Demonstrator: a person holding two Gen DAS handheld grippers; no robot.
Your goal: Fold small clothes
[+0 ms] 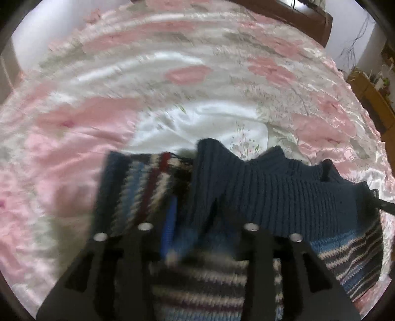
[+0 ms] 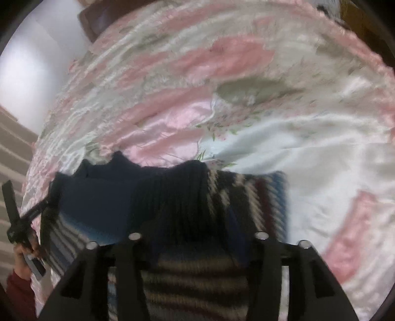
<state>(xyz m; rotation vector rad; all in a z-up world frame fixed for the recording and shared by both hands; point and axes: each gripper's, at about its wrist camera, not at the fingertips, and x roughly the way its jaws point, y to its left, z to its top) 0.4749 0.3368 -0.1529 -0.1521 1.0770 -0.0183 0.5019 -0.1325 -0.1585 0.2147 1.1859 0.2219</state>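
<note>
striped knit sweater [image 1: 217, 279] with navy ribbed collar [image 1: 271, 187] lies on a pink floral satin bedspread [image 1: 153, 81], a striped sleeve [image 1: 138, 187] turned up beside the collar. left gripper [image 1: 197, 247] and right gripper [image 2: 197, 254] both sit over the garment, jaws spread wide; whether either has hold of the knit cannot be told through the blur. folding looks barely begun: body bunched, not squared, most folds left.

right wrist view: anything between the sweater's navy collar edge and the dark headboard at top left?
Only the pink floral satin bedspread. That stretch from the sweater to the headboard is bare of other items, in the right wrist view.
</note>
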